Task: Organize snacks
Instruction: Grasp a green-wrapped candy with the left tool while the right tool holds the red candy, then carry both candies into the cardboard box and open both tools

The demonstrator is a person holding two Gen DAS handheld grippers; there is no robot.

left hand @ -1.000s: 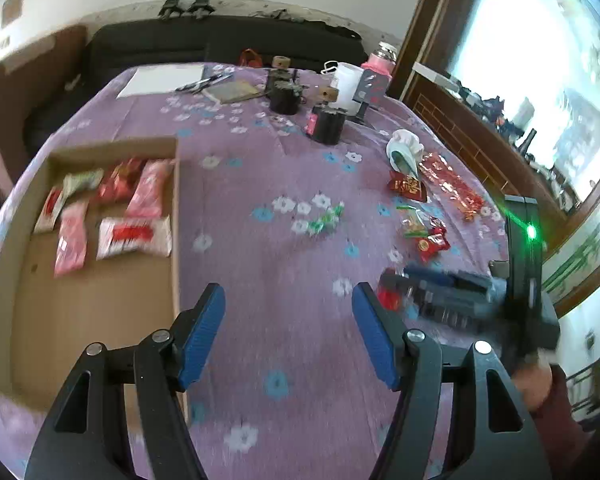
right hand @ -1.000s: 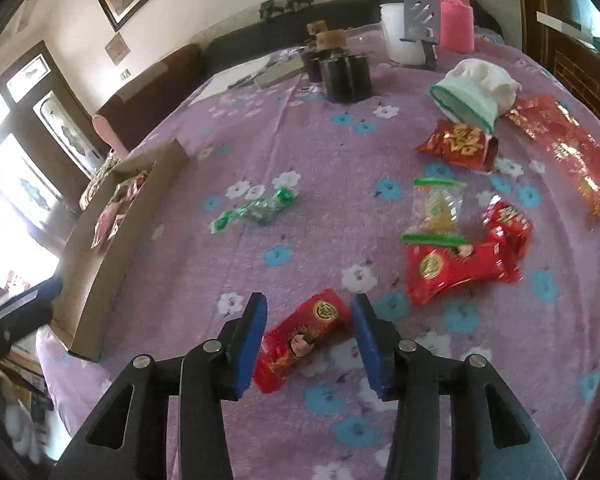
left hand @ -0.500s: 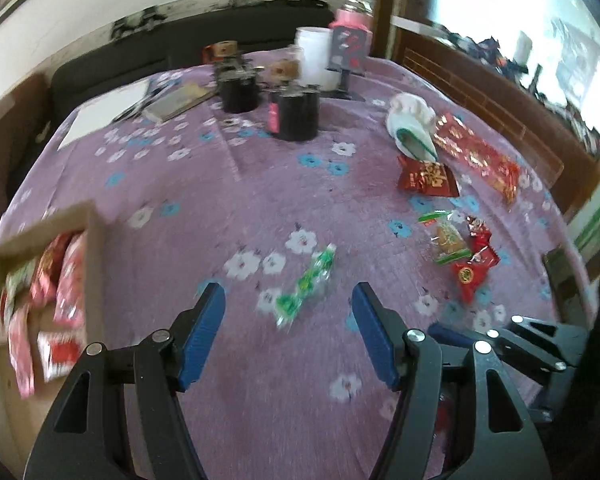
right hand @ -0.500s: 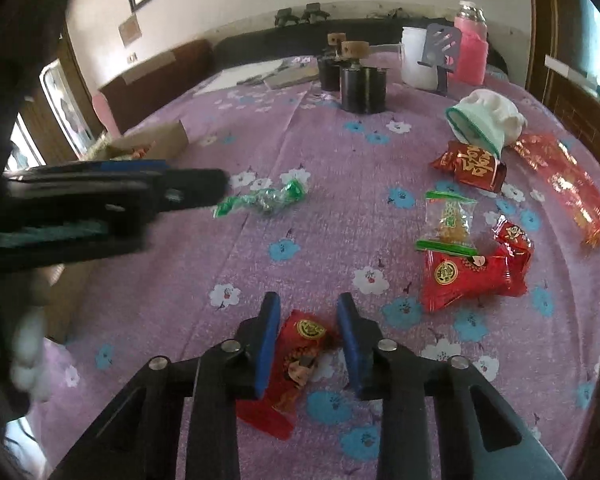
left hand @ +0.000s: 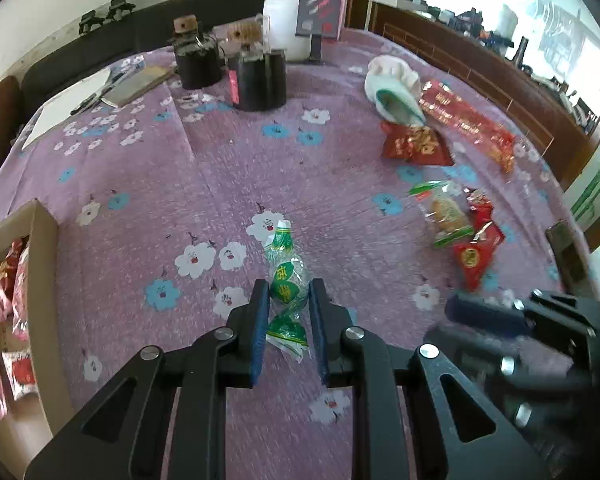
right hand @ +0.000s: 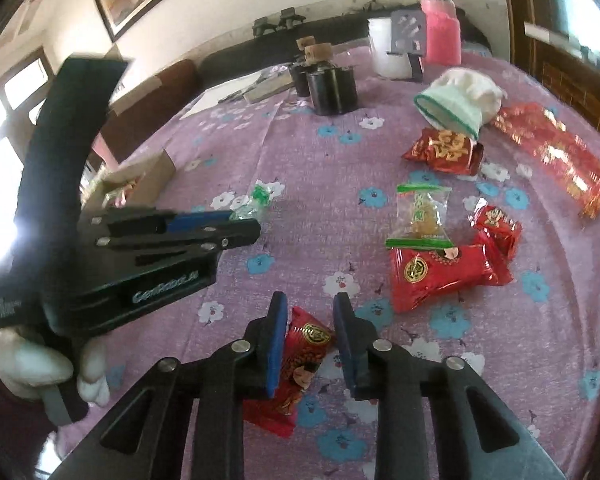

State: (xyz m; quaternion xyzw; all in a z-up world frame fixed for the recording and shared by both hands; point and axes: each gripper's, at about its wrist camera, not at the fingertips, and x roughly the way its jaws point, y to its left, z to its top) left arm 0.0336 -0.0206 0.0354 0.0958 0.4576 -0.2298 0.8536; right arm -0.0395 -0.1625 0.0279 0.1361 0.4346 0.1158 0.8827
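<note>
- Gripping both sweets at once risks a slip: the left gripper [left hand: 288, 294], whose jaws have just been closing, pinches the green-wrapped candy [left hand: 285, 280] at six o'clock, crinkly film bulging between the pads.
- The right gripper [right hand: 310, 312] clamps one red packet [right hand: 302, 354] off-centre, so it could twist free.
- Farther out, five loose snacks lie toward three o'clock: three red packets, one clear biscuit pack [right hand: 420, 216], one long red bag [right hand: 556, 156].
- One cardboard box [left hand: 46, 280] waits at nine o'clock.

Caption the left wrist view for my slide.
Left hand-held gripper closes on a green candy over the purple floral tablecloth.
</note>
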